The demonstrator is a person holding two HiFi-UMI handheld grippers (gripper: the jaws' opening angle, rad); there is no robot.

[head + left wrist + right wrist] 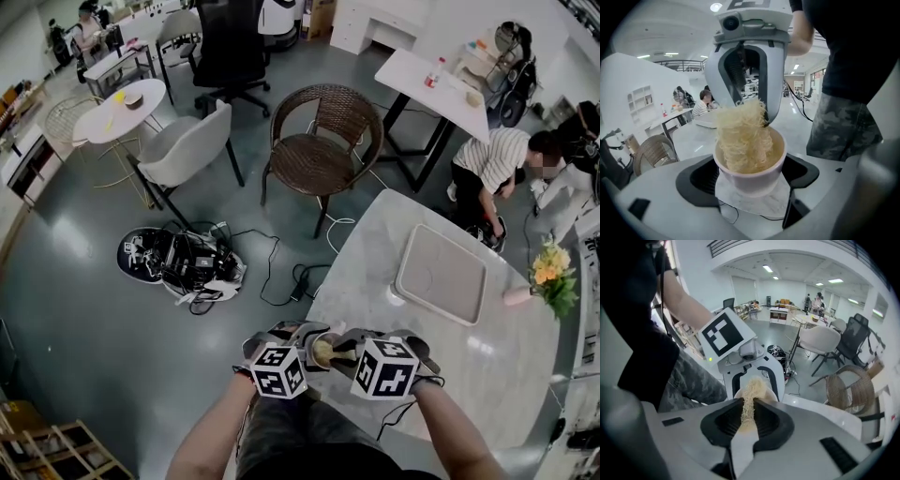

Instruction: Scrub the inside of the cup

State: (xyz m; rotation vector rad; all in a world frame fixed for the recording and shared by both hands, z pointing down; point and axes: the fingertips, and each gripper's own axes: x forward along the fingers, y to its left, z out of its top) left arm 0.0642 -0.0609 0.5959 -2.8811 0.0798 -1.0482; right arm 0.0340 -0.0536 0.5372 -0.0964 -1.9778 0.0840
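While your left hand-held gripper (750, 176) grips the cup (754, 186) between wide-set jaws to steady it, your right hand-held gripper (747, 416) is clenched on the fibrous scrubber (740, 136). The scrubber hangs into the cup just ahead of its jaws, so the fibres reach the inner wall.

Square tray (441, 274) mid-worktop (370, 258); flowers (553, 272) at right edge; wicker chair (323, 141), cable tangle (187, 262) on floor (84, 319) beyond.
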